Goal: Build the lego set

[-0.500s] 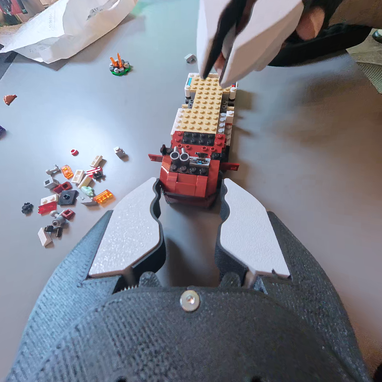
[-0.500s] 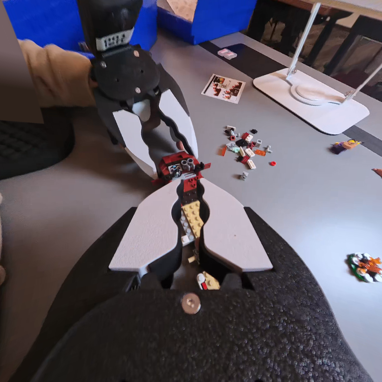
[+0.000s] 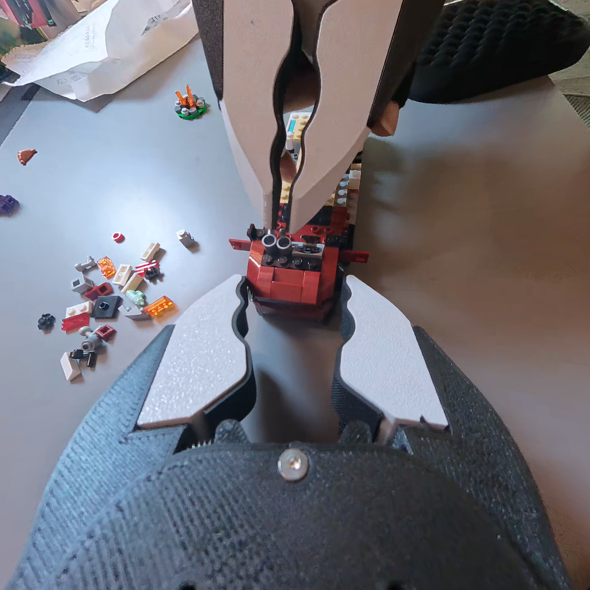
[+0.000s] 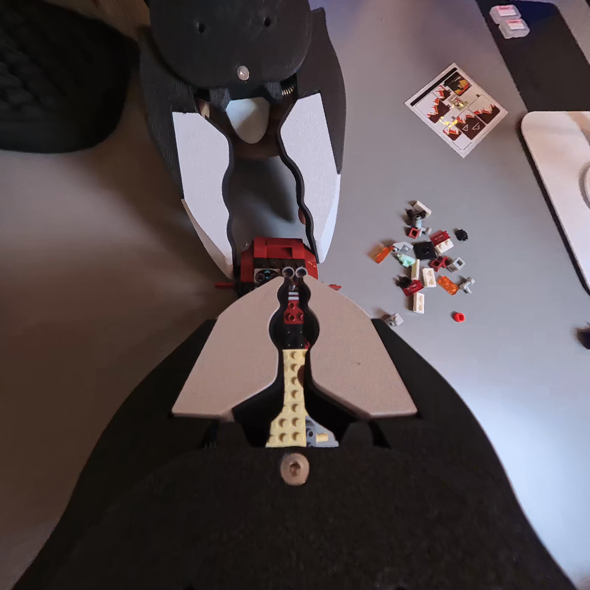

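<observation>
Wrist cams face each other, close, sharing brick model (image 3: 292, 274).

A loose scatter of small bricks (image 3: 105, 297) lies on the grey table (image 3: 479, 287): clear orange pieces, white, dark red, black and grey ones, with a tiny red round stud (image 3: 118, 237) a little apart. Farther off sit a small green-based build with orange flames (image 3: 191, 105), a brown piece (image 3: 27, 155) and a purple piece (image 3: 9, 204). Crumpled white paper (image 3: 105, 48) lies at the table's far edge. Elsewhere a sticker sheet with flame pictures (image 4: 456, 110) lies flat, near a white stand base (image 4: 562, 178).
</observation>
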